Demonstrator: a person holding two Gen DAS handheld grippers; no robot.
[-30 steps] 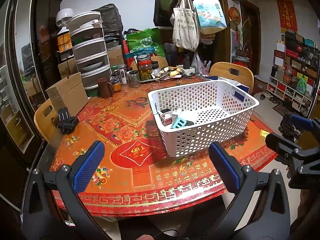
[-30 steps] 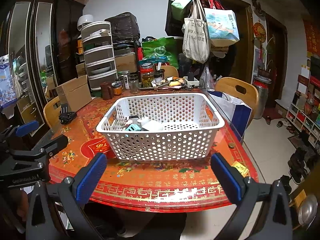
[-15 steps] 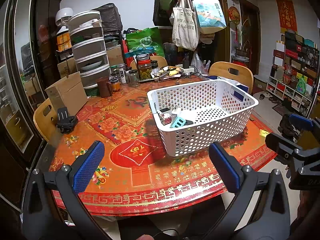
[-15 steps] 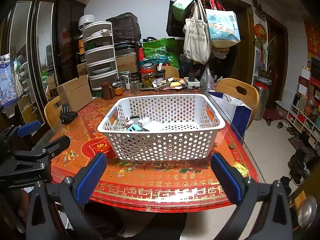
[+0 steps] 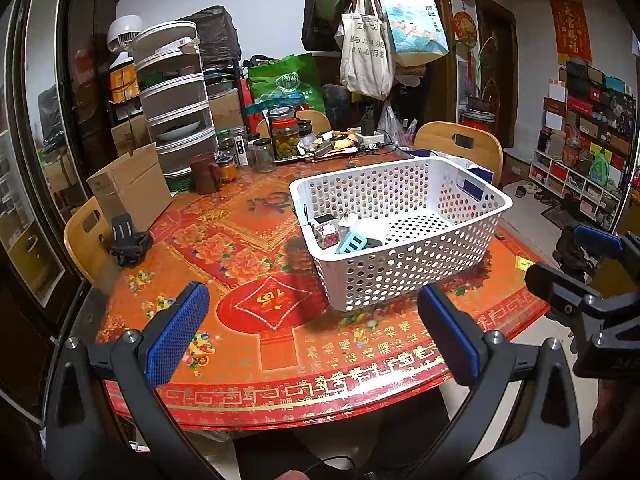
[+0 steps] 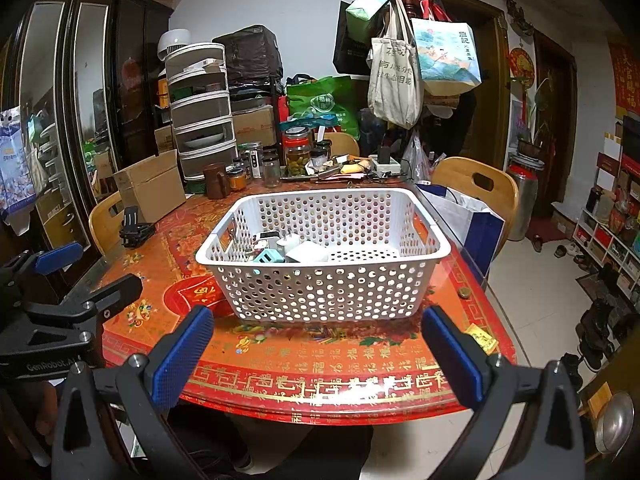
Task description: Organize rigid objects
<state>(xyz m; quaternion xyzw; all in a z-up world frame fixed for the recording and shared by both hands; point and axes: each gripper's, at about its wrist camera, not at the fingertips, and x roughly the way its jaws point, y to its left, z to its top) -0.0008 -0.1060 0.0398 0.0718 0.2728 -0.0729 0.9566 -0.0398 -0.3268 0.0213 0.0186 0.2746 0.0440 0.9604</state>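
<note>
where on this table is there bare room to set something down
Free: the near-left tablecloth between the white basket, the black clip and the table edge; also the basket's right half. Crowded: the far edge, with jars, drawer tower and cardboard box.

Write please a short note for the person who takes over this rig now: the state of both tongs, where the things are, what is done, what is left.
Left tongs: open, empty, held over the near table edge.
Right tongs: open, empty, facing the basket.
White basket stands on the red table; small chargers and plugs lie in its left end.
Done: those pieces are in the basket.
Left: a black clip-like item still lies near the cardboard box; it possibly belongs in too.
</note>
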